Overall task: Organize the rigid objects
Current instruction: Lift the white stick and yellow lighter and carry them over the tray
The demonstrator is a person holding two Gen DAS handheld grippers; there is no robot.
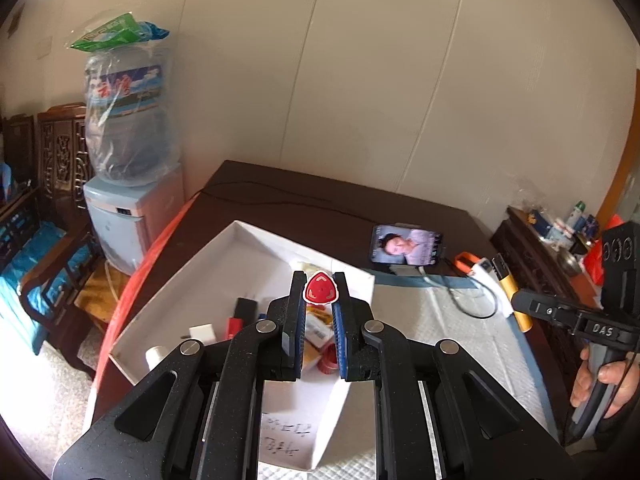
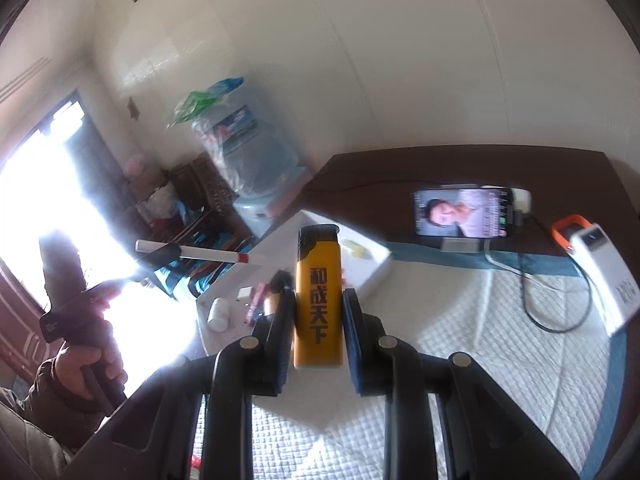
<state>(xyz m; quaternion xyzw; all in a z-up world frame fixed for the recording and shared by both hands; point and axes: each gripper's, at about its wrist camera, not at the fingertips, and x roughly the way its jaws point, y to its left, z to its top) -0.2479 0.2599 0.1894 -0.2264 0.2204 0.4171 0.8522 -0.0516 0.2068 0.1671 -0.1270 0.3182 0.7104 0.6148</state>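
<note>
My left gripper [image 1: 320, 280] is shut on a white marker pen; its red cap end [image 1: 320, 289] points at the camera. In the right wrist view the pen [image 2: 200, 253] shows side on, held above the box's left side. A white open box [image 1: 224, 256] holds several small objects: a black block [image 1: 245, 307], a white block [image 1: 203, 331], a white cylinder [image 1: 155, 356], a red cap [image 1: 328, 358]. My right gripper [image 2: 318, 298] is shut on a yellow lighter [image 2: 319, 300] with black characters, held upright above the white mat [image 2: 480, 340], right of the box [image 2: 372, 264].
A phone [image 1: 406, 245] with a lit screen stands on the dark table [image 1: 280, 188], cabled to a white power bank [image 2: 600, 276] with an orange loop. A water dispenser [image 1: 128, 152] and wooden chairs stand left of the table. A cluttered side cabinet [image 1: 552, 240] is at right.
</note>
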